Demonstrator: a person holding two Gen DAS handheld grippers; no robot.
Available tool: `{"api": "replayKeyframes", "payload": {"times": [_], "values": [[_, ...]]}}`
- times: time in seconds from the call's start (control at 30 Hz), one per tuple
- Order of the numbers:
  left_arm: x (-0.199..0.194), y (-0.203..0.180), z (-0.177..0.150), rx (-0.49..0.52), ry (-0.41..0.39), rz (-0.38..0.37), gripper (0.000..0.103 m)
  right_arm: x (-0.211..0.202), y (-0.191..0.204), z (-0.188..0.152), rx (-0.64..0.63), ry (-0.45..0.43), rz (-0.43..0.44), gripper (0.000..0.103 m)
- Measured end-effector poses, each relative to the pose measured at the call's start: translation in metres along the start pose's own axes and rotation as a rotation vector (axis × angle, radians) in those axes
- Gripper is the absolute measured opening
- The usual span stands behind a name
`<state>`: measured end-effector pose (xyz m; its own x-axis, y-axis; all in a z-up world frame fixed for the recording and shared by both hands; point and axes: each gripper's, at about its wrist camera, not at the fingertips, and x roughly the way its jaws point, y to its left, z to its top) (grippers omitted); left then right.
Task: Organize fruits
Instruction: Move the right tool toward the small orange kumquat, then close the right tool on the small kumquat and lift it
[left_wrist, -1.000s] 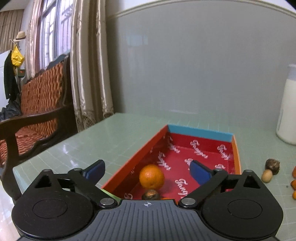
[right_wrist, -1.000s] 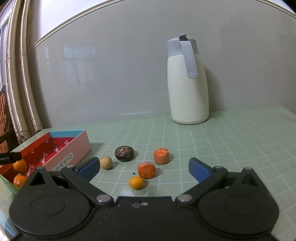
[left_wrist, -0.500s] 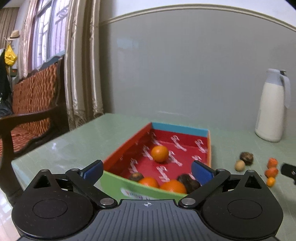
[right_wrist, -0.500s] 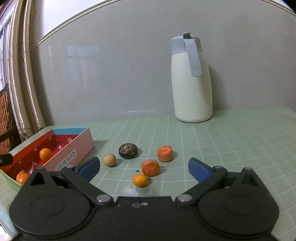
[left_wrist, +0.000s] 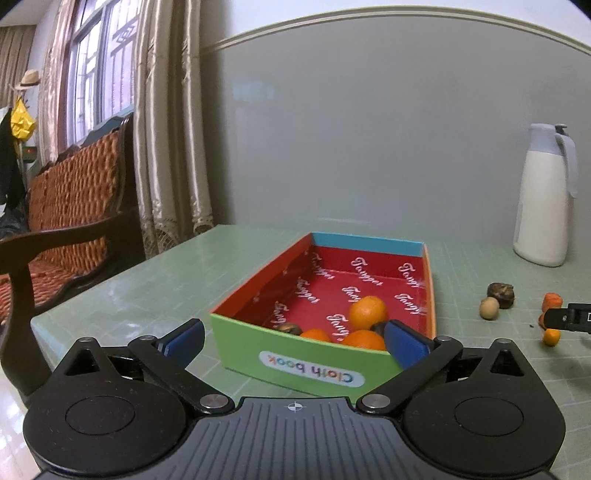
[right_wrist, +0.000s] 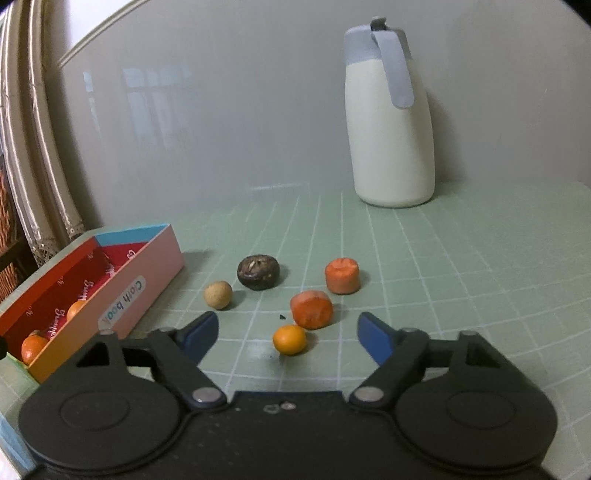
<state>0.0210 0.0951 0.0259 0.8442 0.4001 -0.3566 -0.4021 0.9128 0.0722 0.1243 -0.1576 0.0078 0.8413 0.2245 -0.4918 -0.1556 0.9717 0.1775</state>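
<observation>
A red-lined box (left_wrist: 280, 343) marked "Cloth book" holds three oranges (left_wrist: 367, 312) and dark fruits; it also shows in the right wrist view (right_wrist: 147, 258). My left gripper (left_wrist: 295, 338) is open and empty, just in front of the box's green wall. My right gripper (right_wrist: 286, 334) is open and empty, with a small orange (right_wrist: 290, 339) between its fingertips on the table. Beyond lie two carrot pieces (right_wrist: 311, 309) (right_wrist: 342, 275), a dark round fruit (right_wrist: 258, 272) and a tan round fruit (right_wrist: 218, 294).
A white thermos jug (right_wrist: 389, 122) stands at the back of the green gridded table (right_wrist: 461, 277). A wooden bench (left_wrist: 74, 206) and curtains stand left of the table edge. The right gripper's tip shows in the left wrist view (left_wrist: 569, 319).
My left gripper has pulled back out of the box and now sits in front of it. My right gripper has moved forward and down toward the small orange.
</observation>
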Motion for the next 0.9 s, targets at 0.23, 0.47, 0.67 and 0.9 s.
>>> {"api": "replayKeyframes", "payload": {"times": [0.23,0.47,0.67,0.9], "values": [[0.0,0.007,-0.003,0.002,-0.003,0.018,0.103,0.008,0.004,0.001,-0.003,0.029,-0.001,0.075],[0.001,0.018,-0.005,-0.014,-0.003,0.037,0.103,0.014,0.002,0.001,0.007,0.052,-0.001,0.072],[0.001,0.026,-0.006,-0.035,-0.001,0.046,0.103,0.02,0.002,0.0,0.014,0.073,0.005,0.058],[0.004,0.031,-0.007,-0.045,0.007,0.054,0.103,0.026,0.002,0.0,0.018,0.09,0.018,0.043]]}}
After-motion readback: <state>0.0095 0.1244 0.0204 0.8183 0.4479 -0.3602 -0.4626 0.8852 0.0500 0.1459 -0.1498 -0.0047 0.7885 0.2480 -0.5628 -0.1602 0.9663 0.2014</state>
